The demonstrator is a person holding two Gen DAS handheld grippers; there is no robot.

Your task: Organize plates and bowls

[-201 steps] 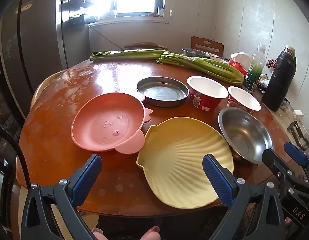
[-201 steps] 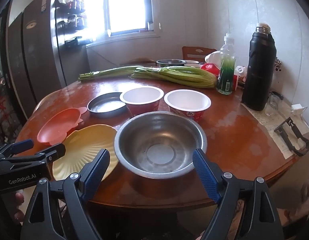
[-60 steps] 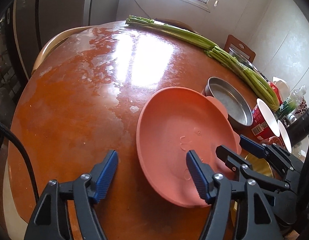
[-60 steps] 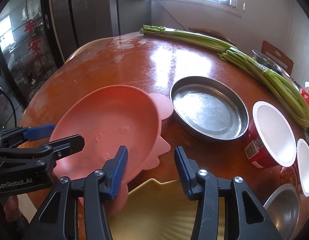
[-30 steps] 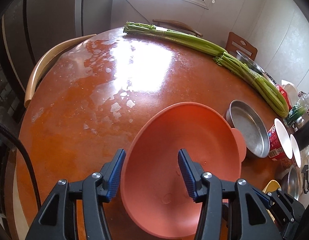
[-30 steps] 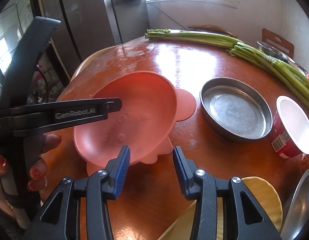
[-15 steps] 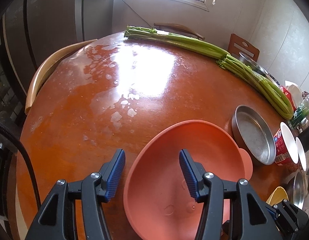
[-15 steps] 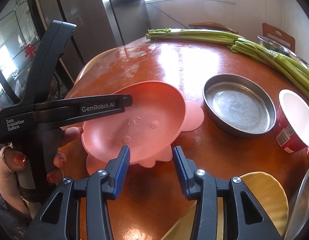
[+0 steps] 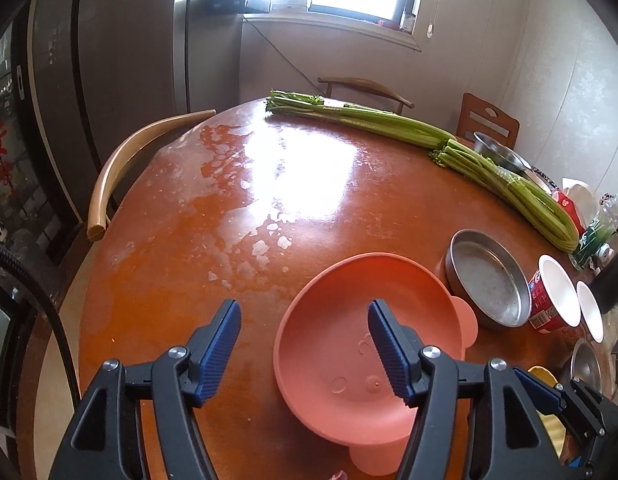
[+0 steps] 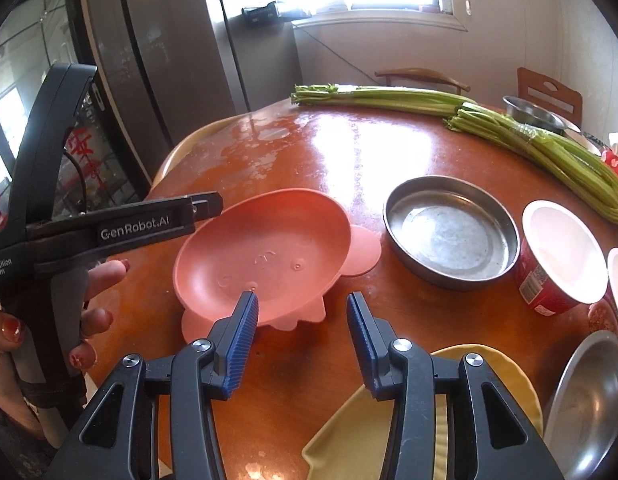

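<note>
The right tool (image 10: 301, 304) hangs low over the near table (image 10: 389, 148) edge, jaws open a moderate gap and holding nothing, its left pad just at the near rim of the pink plate (image 10: 265, 256). The left tool (image 9: 305, 320) is also open, wider, and empty; in its own view the right pad overlaps the plate's (image 9: 349, 320) inside while the left pad shows over bare table, so the rim lies between them, though whether either pad touches it cannot be told. The pink plate sits flat on the table, its ear-shaped tabs toward the steel pan (image 10: 449, 228). Beside the right tool, nearer the viewer, lies the yellow shell plate (image 10: 389, 432), with a steel bowl (image 10: 593, 392) at its right. Farther back stand 2 red cups (image 10: 557, 256), then celery (image 10: 529, 136) across the far side. The step in hand is likely stacking the pink plate with the yellow one. To do it well, I would seat 1 pad under the rim and 1 inside before closing, grip away from the thin tabs, lift level, and keep clear of the pan and cups when carrying it over. A shallow bite on a smooth rim may slip.
</note>
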